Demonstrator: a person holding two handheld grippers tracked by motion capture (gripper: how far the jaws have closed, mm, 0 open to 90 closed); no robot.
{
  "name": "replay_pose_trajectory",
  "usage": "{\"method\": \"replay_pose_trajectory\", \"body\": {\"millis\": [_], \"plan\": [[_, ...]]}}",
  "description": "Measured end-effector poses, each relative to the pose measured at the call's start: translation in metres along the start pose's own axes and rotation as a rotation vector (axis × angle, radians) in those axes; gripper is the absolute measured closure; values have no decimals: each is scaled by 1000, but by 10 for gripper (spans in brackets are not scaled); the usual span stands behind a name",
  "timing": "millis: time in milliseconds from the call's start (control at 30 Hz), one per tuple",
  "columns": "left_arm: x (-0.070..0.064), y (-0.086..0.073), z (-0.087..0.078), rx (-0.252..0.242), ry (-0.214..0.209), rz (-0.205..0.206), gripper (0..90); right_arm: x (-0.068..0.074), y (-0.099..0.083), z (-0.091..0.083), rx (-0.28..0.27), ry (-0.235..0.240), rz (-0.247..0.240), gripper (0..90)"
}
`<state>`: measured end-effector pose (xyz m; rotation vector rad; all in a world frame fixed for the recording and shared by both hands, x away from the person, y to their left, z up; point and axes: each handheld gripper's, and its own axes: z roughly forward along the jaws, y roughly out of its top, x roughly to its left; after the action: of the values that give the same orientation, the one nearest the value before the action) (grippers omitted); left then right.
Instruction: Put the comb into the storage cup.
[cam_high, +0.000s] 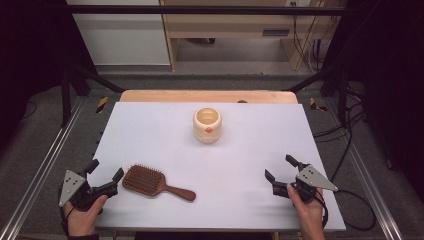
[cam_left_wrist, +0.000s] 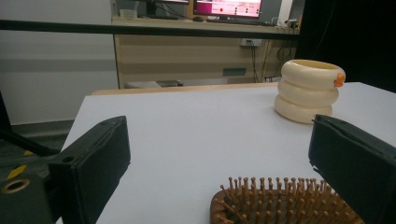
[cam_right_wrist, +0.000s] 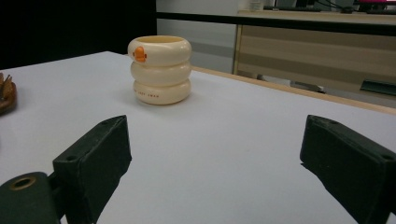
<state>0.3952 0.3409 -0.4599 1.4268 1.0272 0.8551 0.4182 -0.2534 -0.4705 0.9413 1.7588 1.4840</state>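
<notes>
A wooden hairbrush (cam_high: 156, 182) with upright bristles lies on the white worktop (cam_high: 150, 135), just beside the wide-open left hand-held gripper (cam_high: 106, 176). A cream, ringed cup (cam_high: 207, 125) stands well apart, mid-worktop. The right hand-held gripper (cam_high: 279, 168) is open too, holding nothing.

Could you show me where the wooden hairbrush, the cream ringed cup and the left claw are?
hairbrush (cam_high: 144, 180), high view, on its bristle pad.
cream cup (cam_high: 207, 131), high view, on its outer wall.
left claw (cam_high: 105, 175), high view, midway between its open fingertips.
</notes>
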Motion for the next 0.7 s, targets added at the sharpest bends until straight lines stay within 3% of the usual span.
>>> {"method": "replay_pose_trajectory", "body": {"millis": [567,700], "plan": [[-8,3,3,30,-21,27,120,1,-1,1,4,3,5,88],[-7,2,5,54,-25,13,221,1,-1,1,8,-2,1,91]]}}
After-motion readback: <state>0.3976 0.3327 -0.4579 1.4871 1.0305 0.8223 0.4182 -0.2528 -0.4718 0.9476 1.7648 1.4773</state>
